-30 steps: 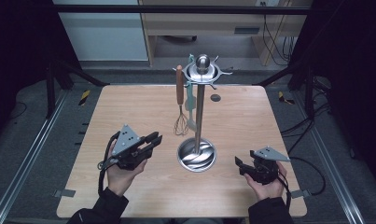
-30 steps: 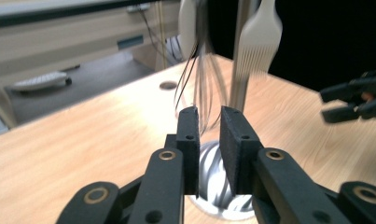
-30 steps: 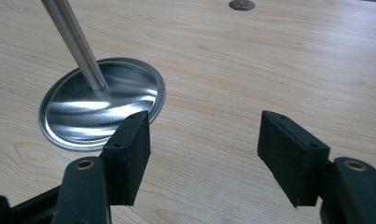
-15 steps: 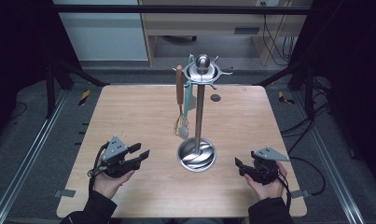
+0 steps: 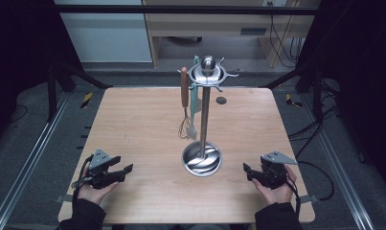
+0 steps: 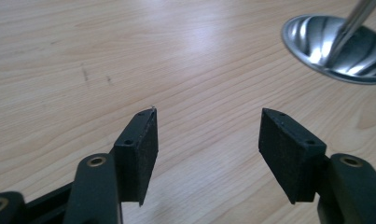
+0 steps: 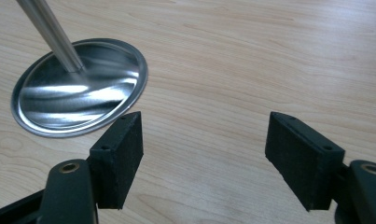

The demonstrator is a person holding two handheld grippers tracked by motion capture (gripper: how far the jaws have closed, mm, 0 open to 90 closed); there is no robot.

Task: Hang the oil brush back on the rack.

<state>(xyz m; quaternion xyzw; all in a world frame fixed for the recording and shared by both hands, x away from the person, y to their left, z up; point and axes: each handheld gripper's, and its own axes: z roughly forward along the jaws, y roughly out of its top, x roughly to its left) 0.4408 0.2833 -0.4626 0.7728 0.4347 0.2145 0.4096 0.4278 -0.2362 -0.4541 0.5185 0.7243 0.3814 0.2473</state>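
High view: wooden-handled wire whisk [image 5: 184, 103] hung at 9 o'clock of tall steel utensil stand [image 5: 203, 120], kept off the table; left gripper [image 5: 124, 171] and right gripper [image 5: 246, 170] resting apart, empty, jaws just opened

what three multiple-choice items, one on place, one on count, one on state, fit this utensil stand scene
1. Where does the utensil stand sit?
A. between the two grippers, farther up the table
B. on the floor
C. at the far left corner

2. How many utensils hang from the stand?
A. none
B. two
C. five

3. How are the left gripper jaws?
A. shut on the whisk
B. shut on nothing
C. open, nothing between them

Key: 1 A, its round base lies midway between the hands. 2 B, a wooden-handled whisk and a pale teal utensil. 3 C, bare wood shows between the pads.
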